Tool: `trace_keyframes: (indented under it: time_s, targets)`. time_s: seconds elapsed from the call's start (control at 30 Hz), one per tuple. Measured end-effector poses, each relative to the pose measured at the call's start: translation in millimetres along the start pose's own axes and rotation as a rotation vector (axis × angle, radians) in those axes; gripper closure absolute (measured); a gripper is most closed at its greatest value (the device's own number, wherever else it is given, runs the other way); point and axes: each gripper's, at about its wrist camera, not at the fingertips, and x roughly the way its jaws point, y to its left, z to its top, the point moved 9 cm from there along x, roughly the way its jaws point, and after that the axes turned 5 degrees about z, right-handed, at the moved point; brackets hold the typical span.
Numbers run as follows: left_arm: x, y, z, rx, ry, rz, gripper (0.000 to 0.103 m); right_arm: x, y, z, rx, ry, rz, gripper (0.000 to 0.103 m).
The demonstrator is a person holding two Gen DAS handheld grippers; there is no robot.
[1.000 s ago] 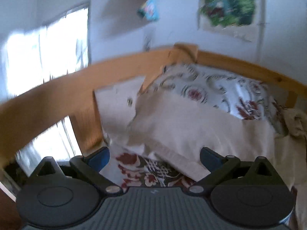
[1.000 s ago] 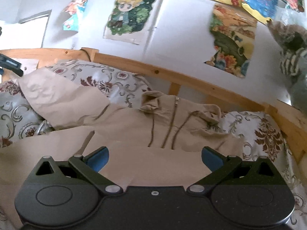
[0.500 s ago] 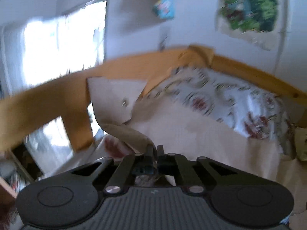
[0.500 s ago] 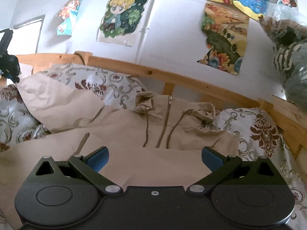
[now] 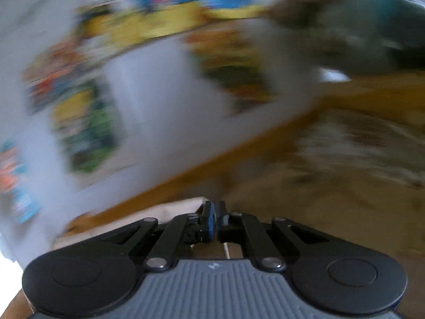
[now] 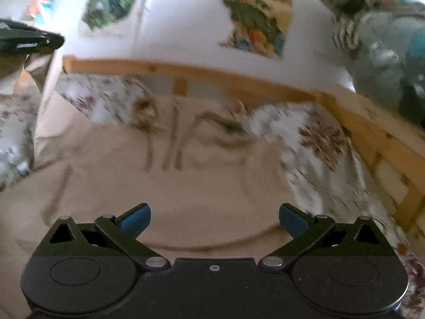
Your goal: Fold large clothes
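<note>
- Beige hooded jacket (image 6: 186, 175) lies spread across the patterned bed (image 6: 318, 143), directly ahead of the right gripper (image 6: 213, 216), whose blue pads stand wide apart above the cloth.
- Left gripper (image 5: 212, 220), pads pressed together, pinches pale fabric of the jacket (image 5: 170, 210) near the wooden bed rail (image 5: 212, 159); view heavily blurred.

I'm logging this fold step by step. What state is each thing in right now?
Left tool: shut, pale fabric bunched beside its fingers; whether it pinches the cloth is blurred.
Right tool: open, holding nothing, above the jacket.
Beige jacket: spread on the bed, hood end with drawstrings toward the rail, one sleeve lifted at the left.
Patterned bedding: rumpled under the jacket.
</note>
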Motion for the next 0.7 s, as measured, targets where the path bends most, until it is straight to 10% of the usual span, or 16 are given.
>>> trace_keyframes:
  time_s: [0.17, 0.23, 0.3, 0.37, 0.57, 0.7]
  targets:
    - [4.7, -103.8, -25.5, 0.054, 0.133, -0.343, 0.095, 5.4, -76.8, -7.4, 0.137, 0.029, -0.126, 0.001]
    - [3.8, -130.9, -46.7, 0.093, 0.216, -0.42, 0.078, 4.9, -103.4, -12.9, 0.228, 0.029, -0.152, 0.001]
    - [0.6, -140.3, -64.8, 0.098, 0.259, -0.447, 0.044, 5.4, -123.8, -19.5, 0.32, 0.031, -0.159, 0.001]
    - [-3.1, -142.1, -78.3, 0.082, 0.31, -0.477, 0.033, 6.2, -130.2, -24.8, 0.362, 0.034, -0.145, 0.001]
    - [-32.6, -95.9, -76.1, -0.101, 0.393, -0.501, 0.012, 15.6, -98.2, -18.7, 0.266, 0.022, -0.072, 0.001]
    - [-36.3, -36.9, -77.9, -0.234, 0.398, -0.35, 0.001, 23.3, -58.1, -13.1, 0.161, -0.002, 0.035, 0.001]
